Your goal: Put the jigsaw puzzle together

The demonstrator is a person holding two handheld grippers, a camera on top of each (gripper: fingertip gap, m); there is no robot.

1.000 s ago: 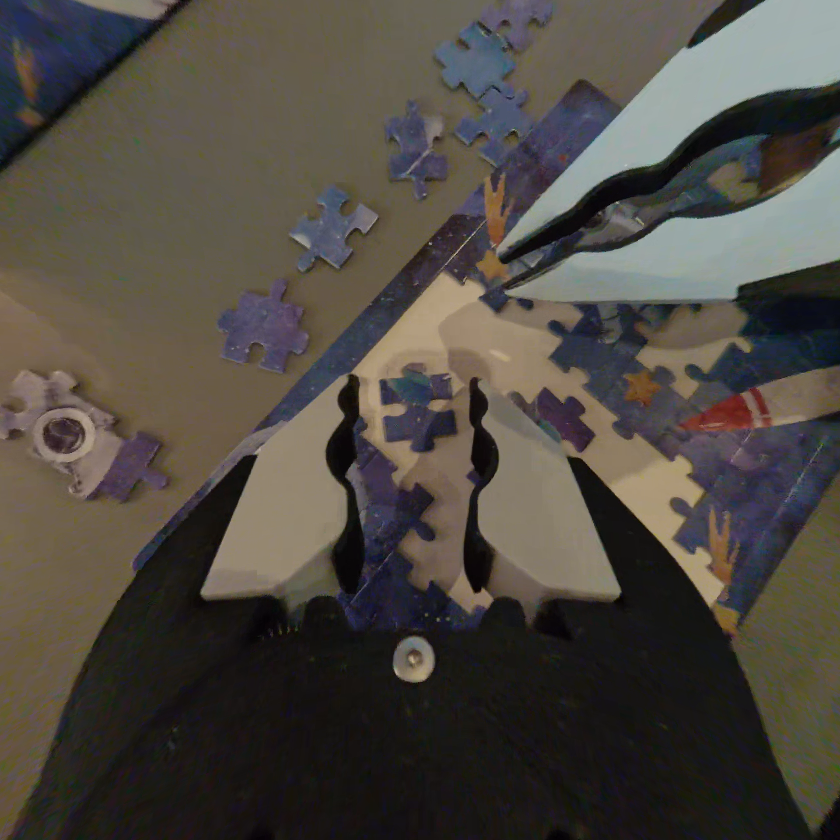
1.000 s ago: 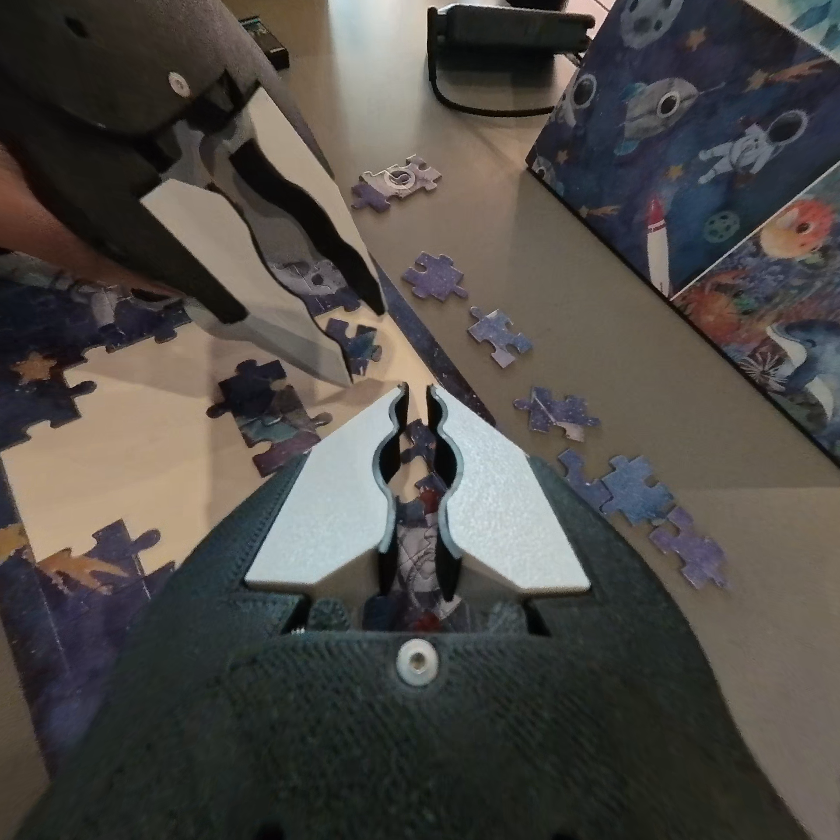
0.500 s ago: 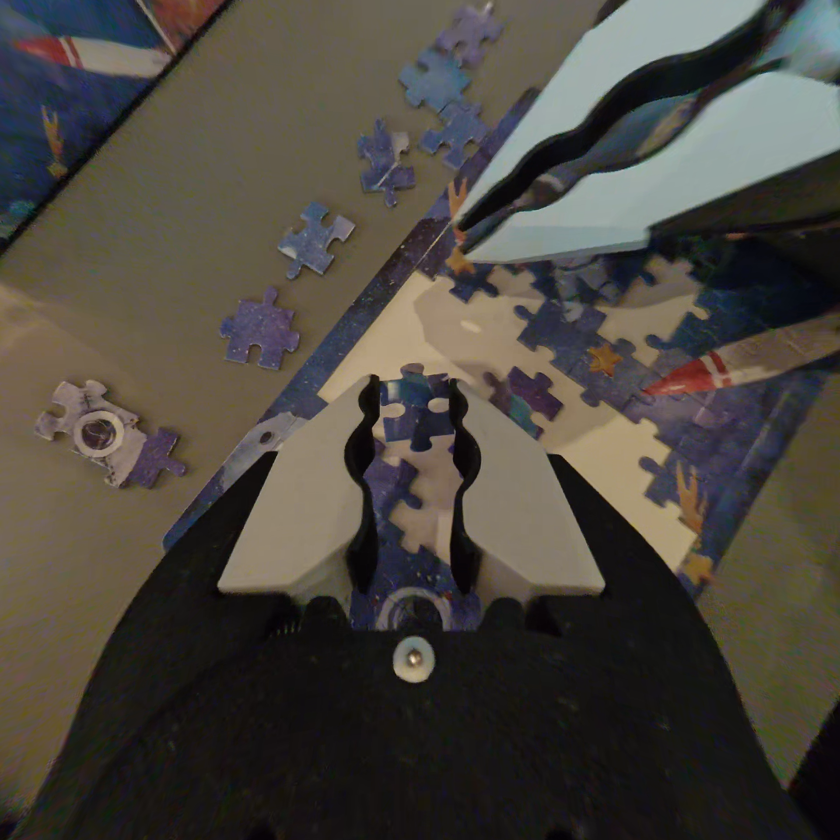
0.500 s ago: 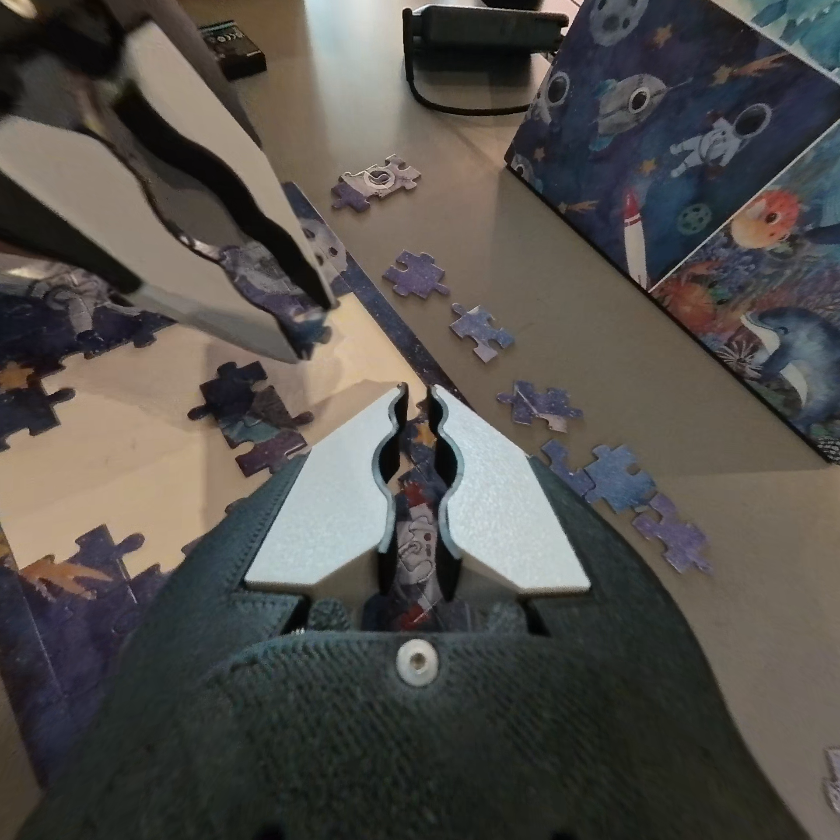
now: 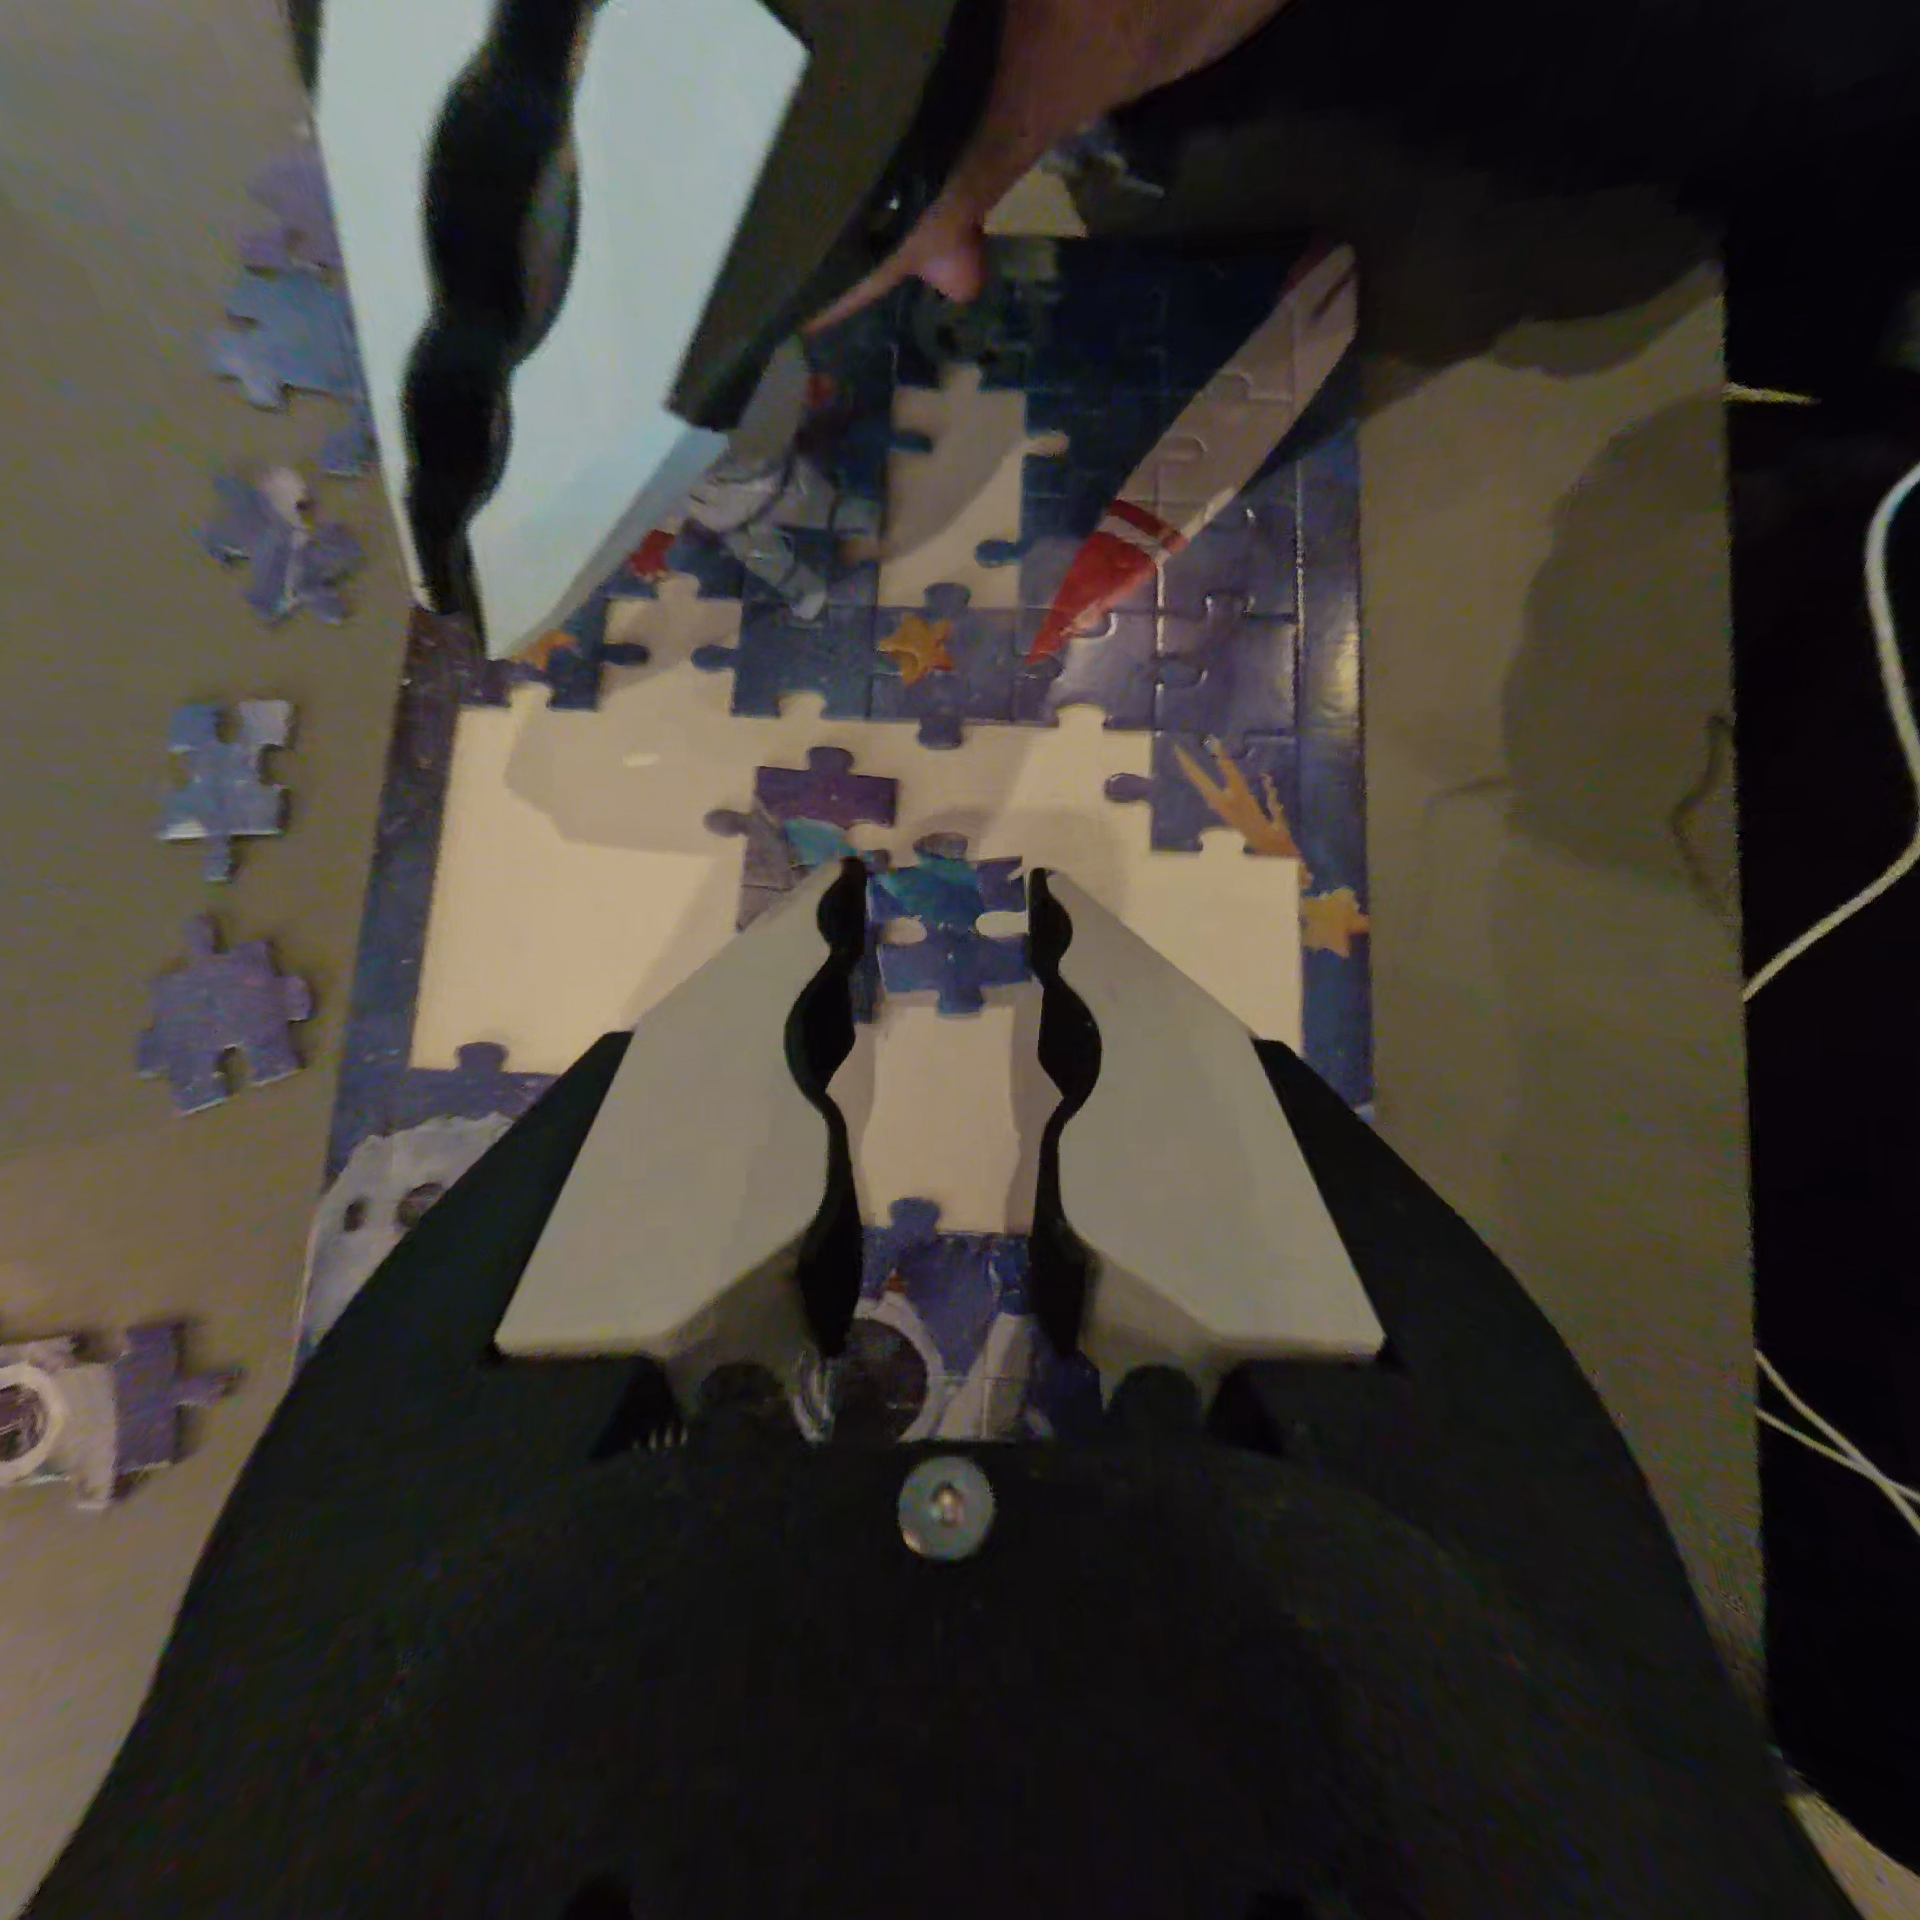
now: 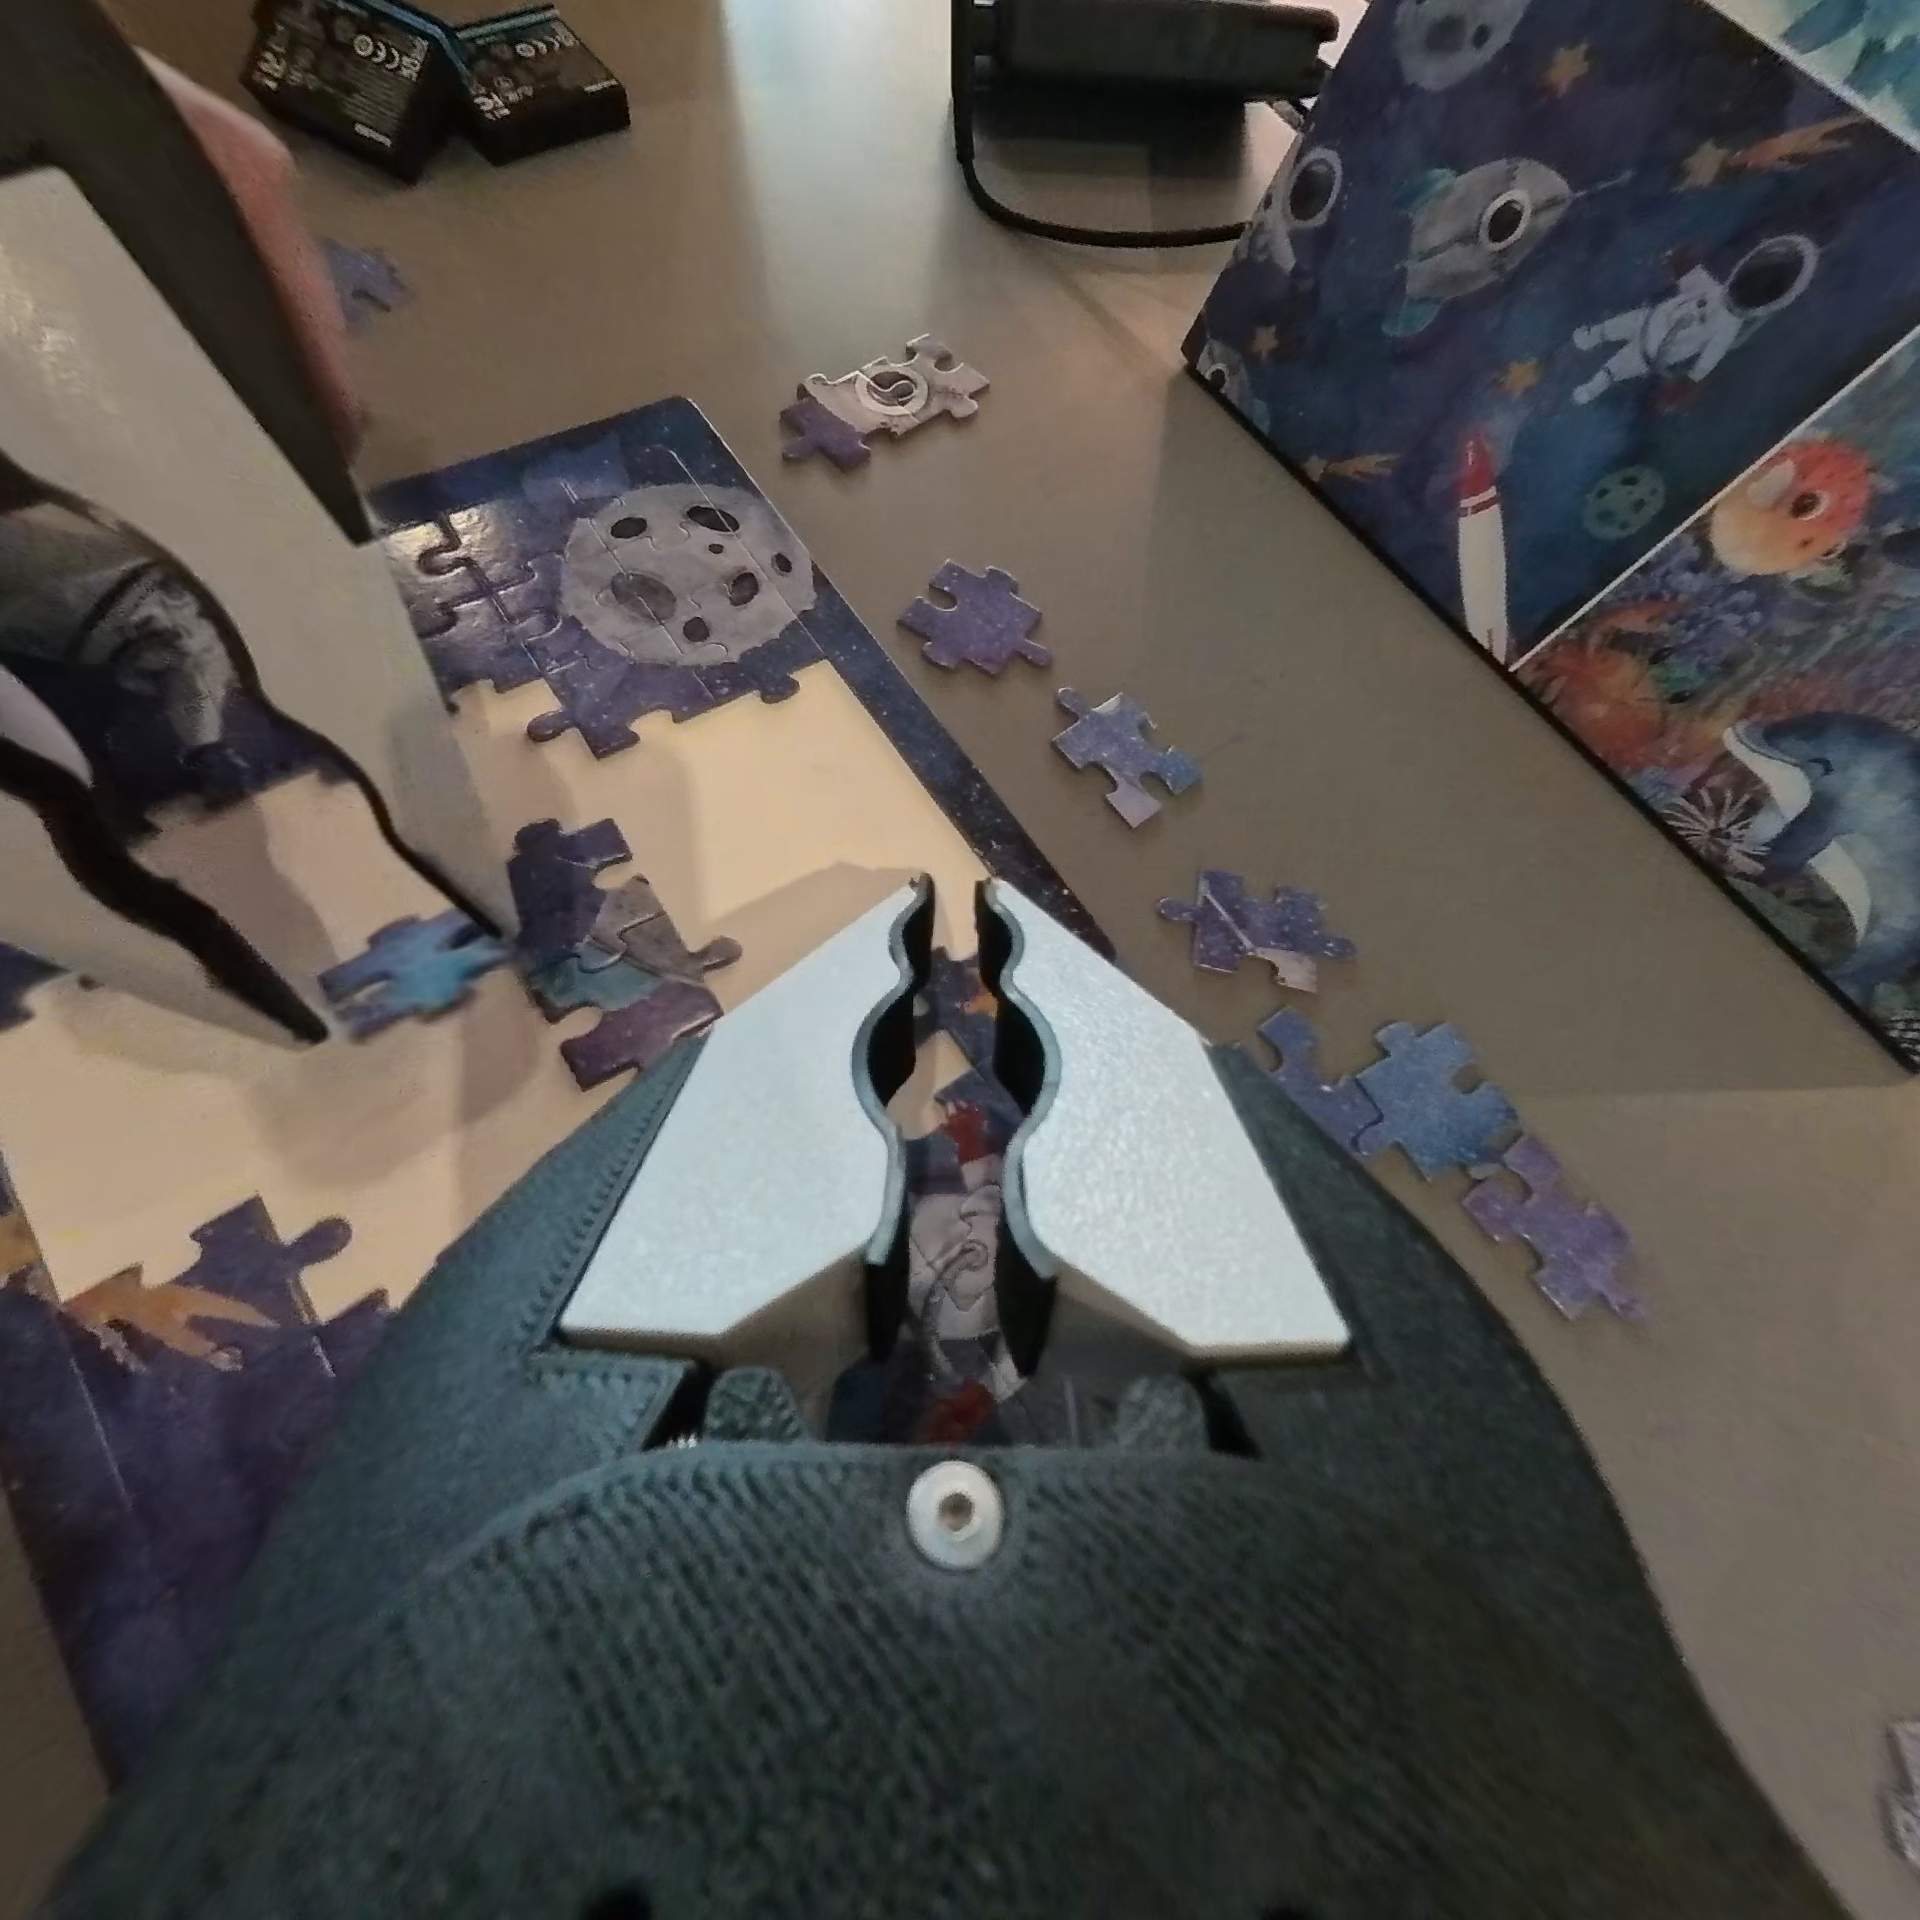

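Left gripper (image 5: 945, 878): jaws wide, straddling blue piece (image 5: 940, 925) at tray (image 5: 436, 935) centre | right gripper (image 6: 951, 894): jaws narrow, empty, at 11 o'clock | piece probably light, thin, stiff; grip opposite edges.

Two grippers (image 5: 945, 883) (image 6: 951, 894), two black batteries (image 6: 436, 78)

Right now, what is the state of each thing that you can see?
Left gripper: open, fingers either side of a loose blue piece.
Right gripper: nearly shut, holding nothing.
Puzzle: partly assembled, large gap in the middle.
Small cluster: joined, lying in the gap.
Spare pieces: loose on the table.
Box: propped up.
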